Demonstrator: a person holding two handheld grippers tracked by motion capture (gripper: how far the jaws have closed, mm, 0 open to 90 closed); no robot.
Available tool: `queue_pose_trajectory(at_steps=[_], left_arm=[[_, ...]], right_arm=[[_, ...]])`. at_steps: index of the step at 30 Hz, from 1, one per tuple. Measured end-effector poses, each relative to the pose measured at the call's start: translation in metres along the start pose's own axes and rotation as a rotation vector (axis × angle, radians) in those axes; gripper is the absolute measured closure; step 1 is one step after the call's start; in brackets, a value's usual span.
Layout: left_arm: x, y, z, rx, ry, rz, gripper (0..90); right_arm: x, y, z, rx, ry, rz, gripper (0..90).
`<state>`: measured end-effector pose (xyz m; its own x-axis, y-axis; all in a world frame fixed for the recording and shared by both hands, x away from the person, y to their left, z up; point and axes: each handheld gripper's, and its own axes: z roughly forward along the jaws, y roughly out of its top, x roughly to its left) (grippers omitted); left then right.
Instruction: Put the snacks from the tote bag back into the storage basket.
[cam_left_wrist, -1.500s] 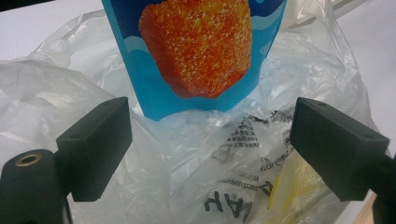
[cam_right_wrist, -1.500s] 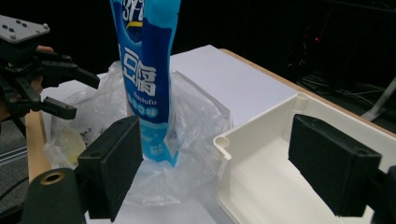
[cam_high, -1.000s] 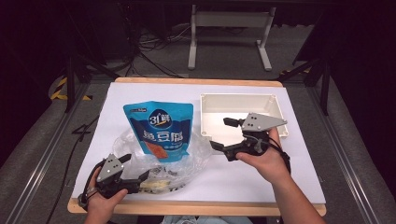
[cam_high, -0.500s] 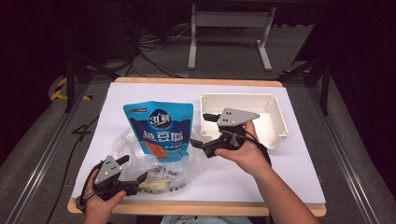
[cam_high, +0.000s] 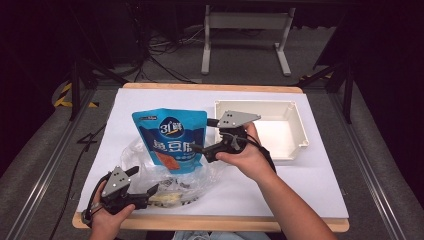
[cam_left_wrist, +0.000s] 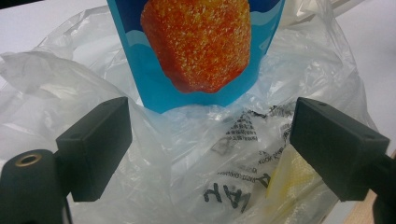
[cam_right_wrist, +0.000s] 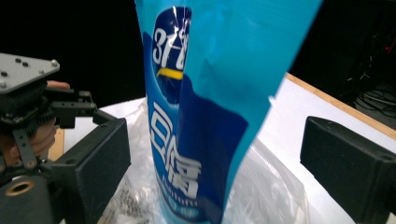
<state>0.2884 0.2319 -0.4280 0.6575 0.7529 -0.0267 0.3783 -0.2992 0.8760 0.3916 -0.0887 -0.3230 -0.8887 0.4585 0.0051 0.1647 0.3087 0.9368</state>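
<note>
Blue and glossy, the snack pouch stands upright on the white desk, its lower end sunk in a crumpled clear plastic bag. Right tongs have just been opening — now spread wide, the pouch's edge between the jaws with no pad pressing on it. Left tongs lie at the bag's near side, jaws spread, film bunched between them. Beside the pouch sits a white tray.
</note>
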Motion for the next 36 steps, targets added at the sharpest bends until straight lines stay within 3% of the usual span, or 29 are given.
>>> queue_pose_trajectory(at_steps=[3, 6, 7, 10, 18, 25, 27, 30, 32, 36], left_arm=[[0.0, 0.0, 0.0, 0.0, -0.001, 0.003, 13.9], [0.0, 0.0, 0.001, 0.004, -0.009, 0.005, 13.9], [0.0, 0.0, 0.001, 0.005, -0.011, 0.009, 13.9], [-0.001, 0.001, 0.002, 0.006, -0.014, 0.014, 13.9], [0.0, 0.001, 0.002, 0.004, -0.017, 0.015, 13.8], [0.0, 0.001, 0.002, 0.004, -0.018, 0.017, 13.9], [0.0, 0.001, 0.002, 0.003, -0.017, 0.018, 13.9], [-0.001, 0.001, 0.002, 0.007, -0.021, 0.013, 13.9], [-0.001, 0.001, 0.002, 0.003, -0.021, 0.011, 13.9], [0.0, 0.001, 0.002, 0.006, -0.022, 0.019, 13.9]], right_arm=[[0.001, 0.002, 0.005, -0.001, 0.016, -0.009, 7.0], [0.0, 0.003, 0.011, -0.04, 0.021, 0.016, 6.6], [0.0, 0.003, 0.013, -0.044, 0.031, 0.004, 6.8], [0.003, 0.004, 0.022, -0.021, 0.012, -0.039, 11.8], [0.002, 0.002, 0.039, -0.009, 0.016, -0.048, 17.8], [0.003, 0.001, 0.045, 0.023, 0.021, -0.078, 30.1], [0.002, 0.001, 0.046, 0.025, 0.051, -0.09, 45.2], [0.003, -0.001, 0.049, 0.05, 0.103, -0.061, 55.5], [0.003, -0.002, 0.05, 0.029, 0.089, -0.094, 59.0], [0.003, -0.003, 0.049, 0.037, 0.107, -0.052, 64.6]])
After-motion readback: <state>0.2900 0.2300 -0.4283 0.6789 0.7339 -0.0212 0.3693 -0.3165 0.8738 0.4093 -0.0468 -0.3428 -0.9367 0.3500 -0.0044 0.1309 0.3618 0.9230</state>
